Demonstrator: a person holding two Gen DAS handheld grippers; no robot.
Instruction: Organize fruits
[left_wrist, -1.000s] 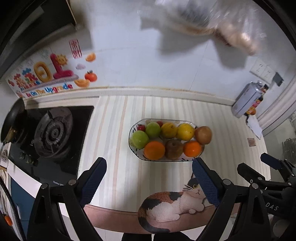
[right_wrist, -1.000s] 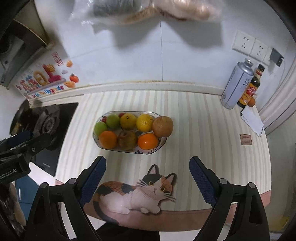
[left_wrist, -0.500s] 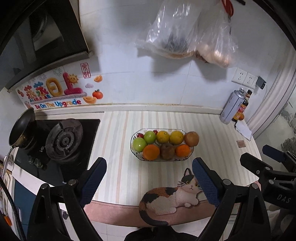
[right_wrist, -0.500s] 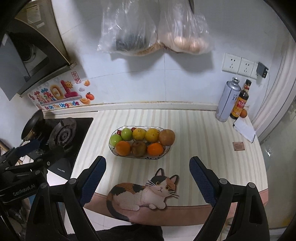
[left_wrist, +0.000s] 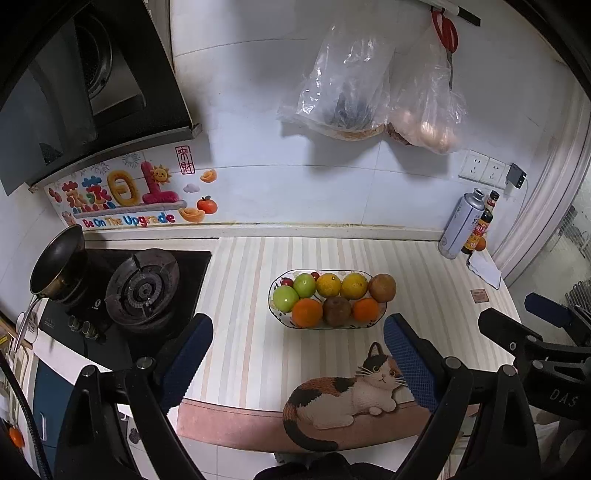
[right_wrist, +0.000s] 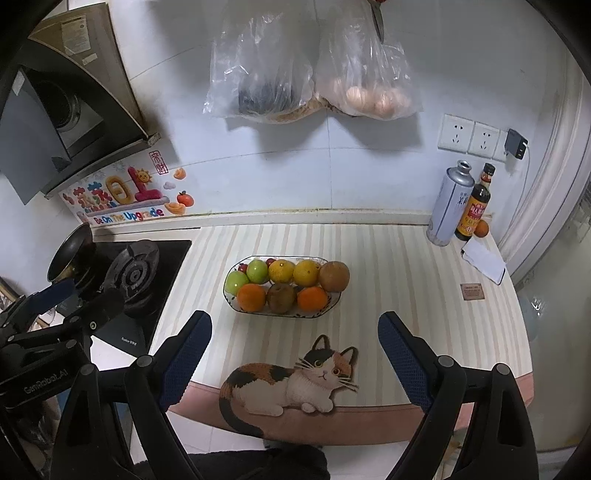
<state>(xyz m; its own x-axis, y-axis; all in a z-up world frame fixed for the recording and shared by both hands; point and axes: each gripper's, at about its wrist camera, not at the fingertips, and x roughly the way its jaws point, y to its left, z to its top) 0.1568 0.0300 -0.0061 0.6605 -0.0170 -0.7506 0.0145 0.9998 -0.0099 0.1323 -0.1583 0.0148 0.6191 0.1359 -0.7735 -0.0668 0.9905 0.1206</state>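
An oval fruit bowl stands mid-counter on a striped mat; it also shows in the right wrist view. It holds green apples, oranges, yellow citrus, brown fruits and small red ones. My left gripper is open and empty, held back over the counter's front edge. My right gripper is open and empty too, also well short of the bowl. Each gripper shows at the side of the other's view.
A gas stove with a small pan is at the left. A spray can, a sauce bottle and a small orange stand at the back right. Plastic bags hang on the wall. A cat picture marks the mat's front.
Both grippers have pulled back and up from the counter; the bowl looks smaller and more wall shows. Both stay open. The fruit has not moved.
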